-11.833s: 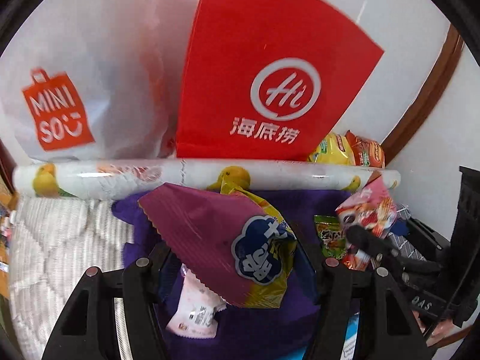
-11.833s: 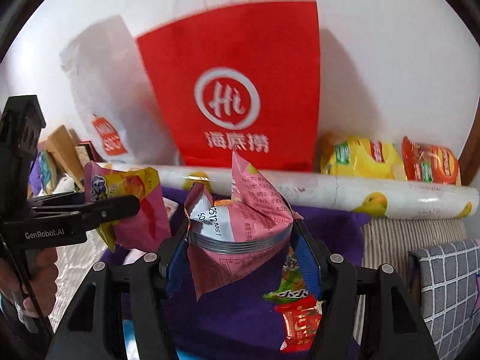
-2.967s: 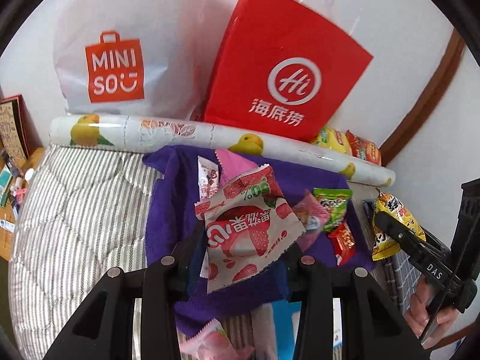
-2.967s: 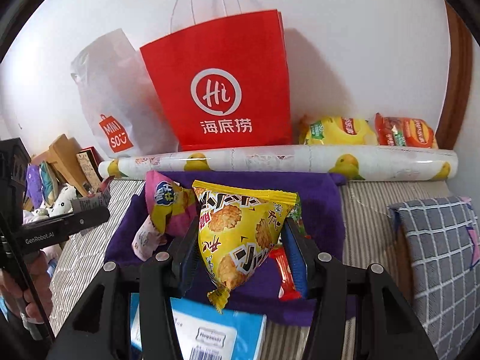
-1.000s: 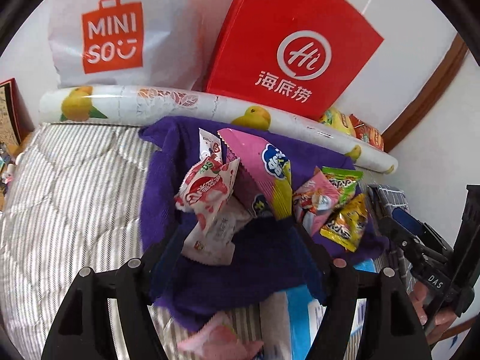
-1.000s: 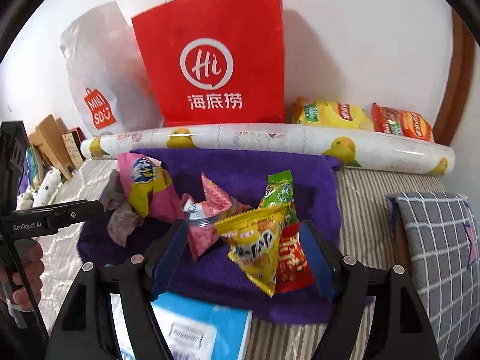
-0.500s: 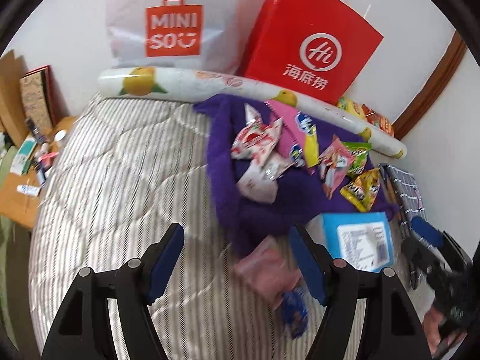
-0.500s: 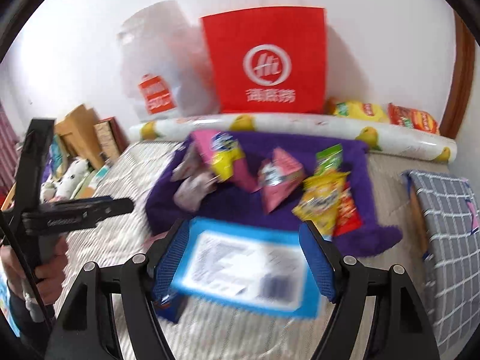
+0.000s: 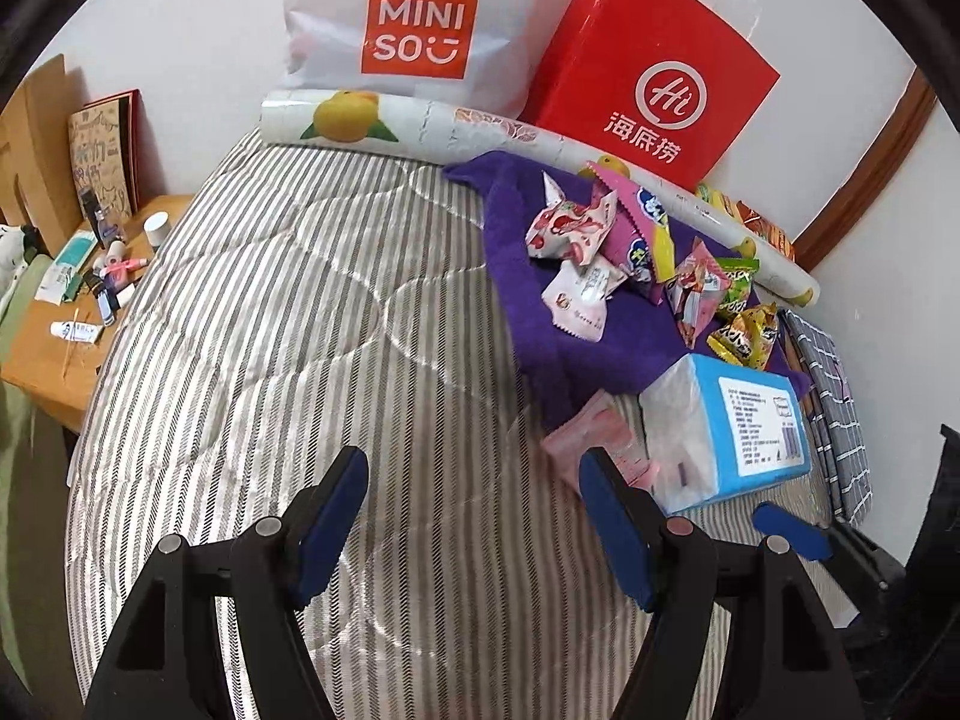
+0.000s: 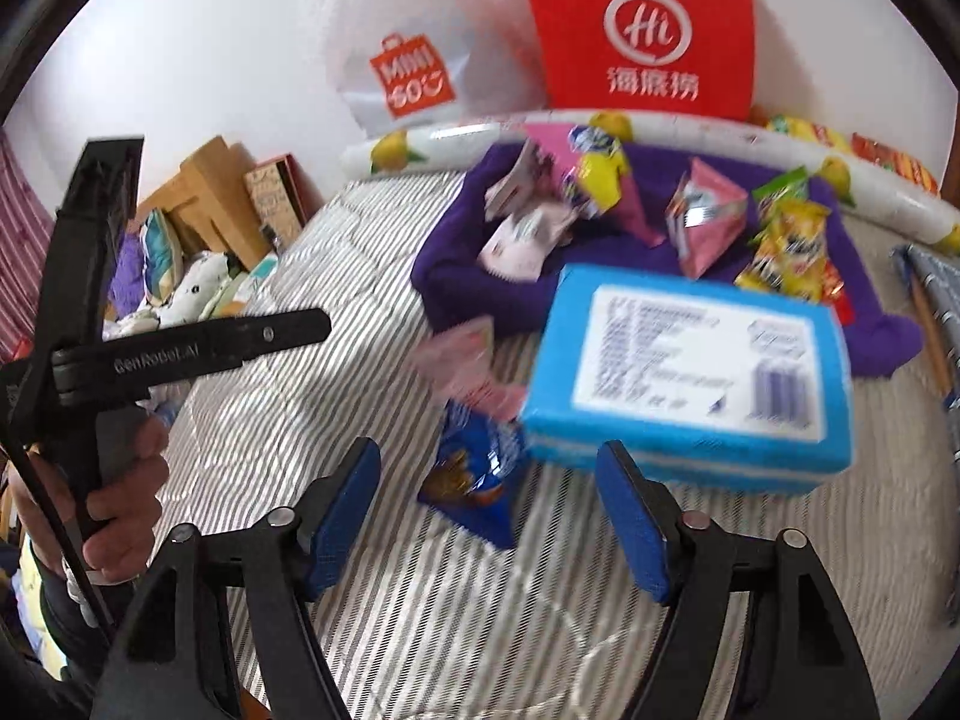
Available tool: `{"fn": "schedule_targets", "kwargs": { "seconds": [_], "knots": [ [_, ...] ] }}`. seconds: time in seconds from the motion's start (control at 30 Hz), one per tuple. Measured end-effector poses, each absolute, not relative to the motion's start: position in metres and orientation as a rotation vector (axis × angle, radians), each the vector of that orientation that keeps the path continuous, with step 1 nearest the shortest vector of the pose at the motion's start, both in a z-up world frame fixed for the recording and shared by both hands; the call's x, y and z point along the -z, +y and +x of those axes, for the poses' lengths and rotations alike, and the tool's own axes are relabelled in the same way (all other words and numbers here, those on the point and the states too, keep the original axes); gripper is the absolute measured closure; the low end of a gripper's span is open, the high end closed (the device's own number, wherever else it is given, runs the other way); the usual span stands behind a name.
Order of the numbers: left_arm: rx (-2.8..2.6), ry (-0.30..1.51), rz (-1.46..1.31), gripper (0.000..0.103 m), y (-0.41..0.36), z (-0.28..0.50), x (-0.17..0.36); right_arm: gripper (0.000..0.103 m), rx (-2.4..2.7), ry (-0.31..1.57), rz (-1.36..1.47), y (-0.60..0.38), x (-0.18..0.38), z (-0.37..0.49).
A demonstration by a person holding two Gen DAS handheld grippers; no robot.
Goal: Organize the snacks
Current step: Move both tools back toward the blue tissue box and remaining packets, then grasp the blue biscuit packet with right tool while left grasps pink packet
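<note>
A grey-and-white striped mattress fills the room's middle, running up to a white wall. Against that wall stand 2 bags: a white MINISO bag on the left and a red paper bag on the right. A long roll printed with yellow fruit lies across the far edge in front of them. On the far right of the mattress a purple cloth is spread out, and the snack packets sit on it in a loose cluster: red-and-white, pink, green and yellow ones. Just near of the cloth lies a blue tissue pack, with a pink packet beside its left end and a dark blue snack packet near of that one, both on the bare stripes. A wooden side table cluttered with small bottles stands off the left edge.

The left gripper hangs over bare mattress with its 2 blue-padded jaws spread and nothing between them. The right gripper is blurred in its own view, its jaws closing yet well apart, the dark blue packet lying beyond the gap and no pad touching it. A hand grips the left tool's handle.
</note>
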State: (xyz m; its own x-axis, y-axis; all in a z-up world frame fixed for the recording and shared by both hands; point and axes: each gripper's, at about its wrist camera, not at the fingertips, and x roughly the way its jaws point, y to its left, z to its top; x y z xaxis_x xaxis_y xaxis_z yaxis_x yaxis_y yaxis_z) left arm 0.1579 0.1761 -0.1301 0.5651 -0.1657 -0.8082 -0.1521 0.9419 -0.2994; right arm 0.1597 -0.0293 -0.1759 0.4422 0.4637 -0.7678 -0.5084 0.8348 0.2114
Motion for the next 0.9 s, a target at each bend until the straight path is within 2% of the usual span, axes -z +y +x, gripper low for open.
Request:
{"fn": "schedule_targets", "kwargs": {
  "seconds": [0.33, 0.7, 0.73, 0.83, 0.9],
  "knots": [
    [0.033, 0.966, -0.359, 0.032, 0.184, 0.149, 0.143, 0.042, -0.552, 1.032, 0.017, -0.015, 0.206, 0.180],
    [0.013, 0.974, -0.382, 0.032, 0.200, 0.137, 0.153, 0.045, -0.522, 1.072, 0.039, -0.002, 0.221, 0.187],
    [0.008, 0.975, -0.385, 0.032, 0.201, 0.136, 0.153, 0.048, -0.517, 1.065, 0.028, 0.000, 0.221, 0.187],
    [-0.004, 0.980, -0.387, 0.032, 0.202, 0.133, 0.155, 0.065, -0.484, 1.035, -0.053, 0.003, 0.221, 0.182],
    [-0.008, 0.983, -0.385, 0.032, 0.200, 0.131, 0.155, 0.065, -0.505, 1.030, -0.044, 0.000, 0.221, 0.181]
  ]
}}
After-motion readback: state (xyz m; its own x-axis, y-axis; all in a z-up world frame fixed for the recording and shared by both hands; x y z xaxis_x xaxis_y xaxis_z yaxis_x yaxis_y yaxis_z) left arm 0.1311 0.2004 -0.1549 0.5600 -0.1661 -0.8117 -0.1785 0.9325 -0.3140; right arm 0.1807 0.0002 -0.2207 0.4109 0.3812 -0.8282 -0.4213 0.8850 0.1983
